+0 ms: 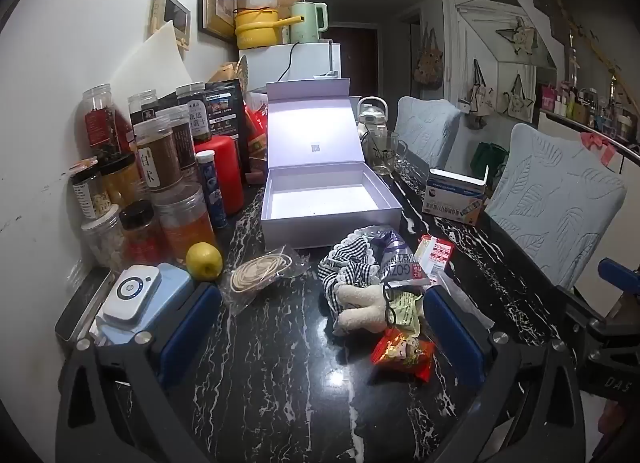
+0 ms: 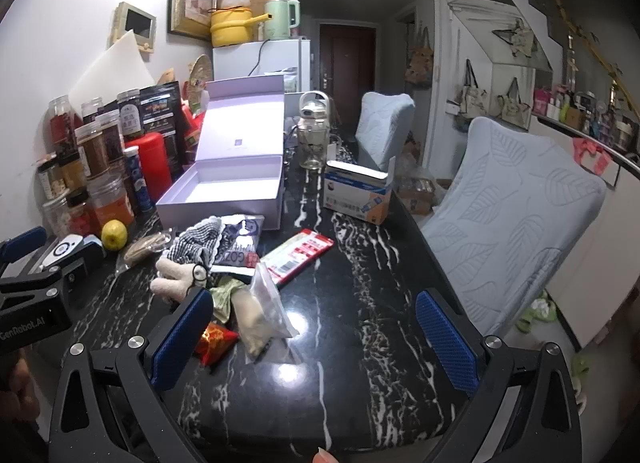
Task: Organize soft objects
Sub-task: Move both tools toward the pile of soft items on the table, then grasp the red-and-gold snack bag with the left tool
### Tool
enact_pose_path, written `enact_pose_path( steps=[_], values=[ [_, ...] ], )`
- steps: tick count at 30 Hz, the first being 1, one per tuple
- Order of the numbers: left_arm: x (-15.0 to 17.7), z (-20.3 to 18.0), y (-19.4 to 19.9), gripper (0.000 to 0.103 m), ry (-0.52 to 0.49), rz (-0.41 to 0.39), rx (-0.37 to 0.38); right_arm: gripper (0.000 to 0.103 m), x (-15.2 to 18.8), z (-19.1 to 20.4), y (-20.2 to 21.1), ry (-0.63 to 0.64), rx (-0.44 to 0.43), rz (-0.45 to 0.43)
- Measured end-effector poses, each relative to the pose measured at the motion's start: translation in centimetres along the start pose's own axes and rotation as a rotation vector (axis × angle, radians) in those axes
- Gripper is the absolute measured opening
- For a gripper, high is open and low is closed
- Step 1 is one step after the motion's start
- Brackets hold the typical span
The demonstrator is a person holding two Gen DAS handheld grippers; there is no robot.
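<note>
Left gripper (image 1: pixel 320 337) and right gripper (image 2: pixel 314 337): jaws wide apart, holding nothing, above the table (image 1: pixel 272 375). Just ahead lies the pile: red packet (image 1: pixel 402 351), plush toy (image 1: pixel 362 309), gingham cloth (image 1: pixel 348 263). Beyond it, the white box (image 1: pixel 330 203) stands with lid raised.

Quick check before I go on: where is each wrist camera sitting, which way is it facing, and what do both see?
Left wrist: low over the table's near edge, facing the open white box; left gripper open.
Right wrist: further right, facing the table and chair; right gripper open.
Shared: box, plush toy, lemon.
</note>
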State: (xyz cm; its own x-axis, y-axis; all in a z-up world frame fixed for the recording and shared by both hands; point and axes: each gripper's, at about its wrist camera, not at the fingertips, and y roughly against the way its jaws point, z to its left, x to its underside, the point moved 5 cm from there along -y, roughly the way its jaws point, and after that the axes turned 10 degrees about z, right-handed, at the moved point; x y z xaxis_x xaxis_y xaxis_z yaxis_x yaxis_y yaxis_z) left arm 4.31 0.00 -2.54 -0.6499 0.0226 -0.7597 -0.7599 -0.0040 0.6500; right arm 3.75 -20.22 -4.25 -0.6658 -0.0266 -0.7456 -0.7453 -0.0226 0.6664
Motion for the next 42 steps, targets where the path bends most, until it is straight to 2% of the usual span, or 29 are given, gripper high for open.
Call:
enact_pose_path(
  steps=[15, 28, 42],
  values=[
    [0.0, -0.5, 0.0, 0.103, -0.008, 0.002, -0.005, 0.103, 0.1, 0.3, 0.5, 0.012, -0.003, -0.012],
    [0.3, -1.3, 0.0, 0.103, -0.028, 0.015, 0.026, 0.103, 0.3, -0.4, 0.6, 0.006, 0.005, -0.010],
    [2.9, -3.2, -3.8, 0.103, -0.074, 0.109, 0.096, 0.103, 2.4, -1.8, -1.6, -0.006, 0.004, 0.052]
  ],
)
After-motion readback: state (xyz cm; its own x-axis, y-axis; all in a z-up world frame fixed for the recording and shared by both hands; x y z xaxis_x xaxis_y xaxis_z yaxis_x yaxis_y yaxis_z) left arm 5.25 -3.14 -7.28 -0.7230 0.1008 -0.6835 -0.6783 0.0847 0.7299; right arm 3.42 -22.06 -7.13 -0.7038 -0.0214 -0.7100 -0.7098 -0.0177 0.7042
